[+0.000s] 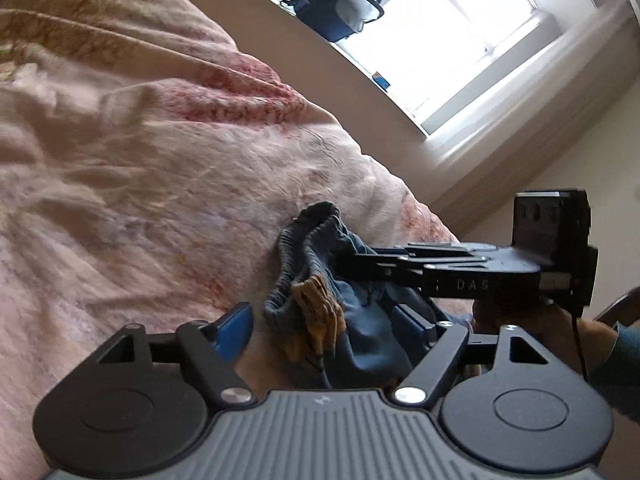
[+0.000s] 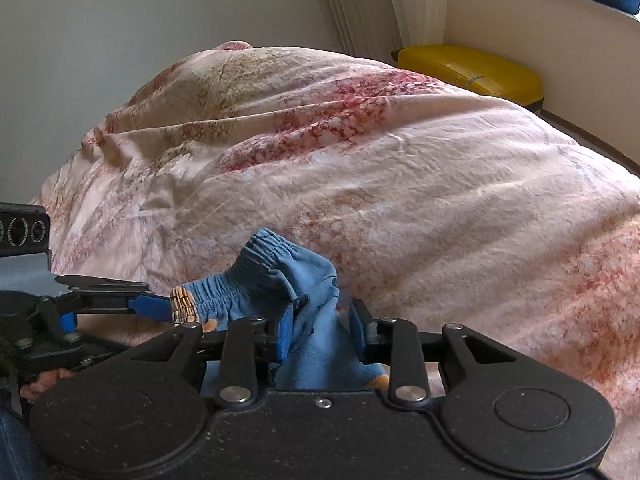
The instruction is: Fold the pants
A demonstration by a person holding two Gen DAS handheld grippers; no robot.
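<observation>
Small blue pants [image 1: 352,320] with an elastic waistband and an orange patch lie bunched on the pink floral bedspread [image 1: 140,180]. My left gripper [image 1: 326,322] is wide open with the pants between its fingers. The right gripper [image 1: 360,262] reaches in from the right side with its fingers in the waistband. In the right wrist view the pants [image 2: 288,272] sit between the partly open fingers of my right gripper [image 2: 322,332]. The left gripper [image 2: 160,306] comes in from the left, its blue fingertip touching the waistband by the orange patch.
The bedspread [image 2: 400,180] covers a rumpled bed. A yellow suitcase [image 2: 472,70] lies on the floor beyond the bed by the wall. A dark bag [image 1: 340,2] sits on the windowsill under a bright window.
</observation>
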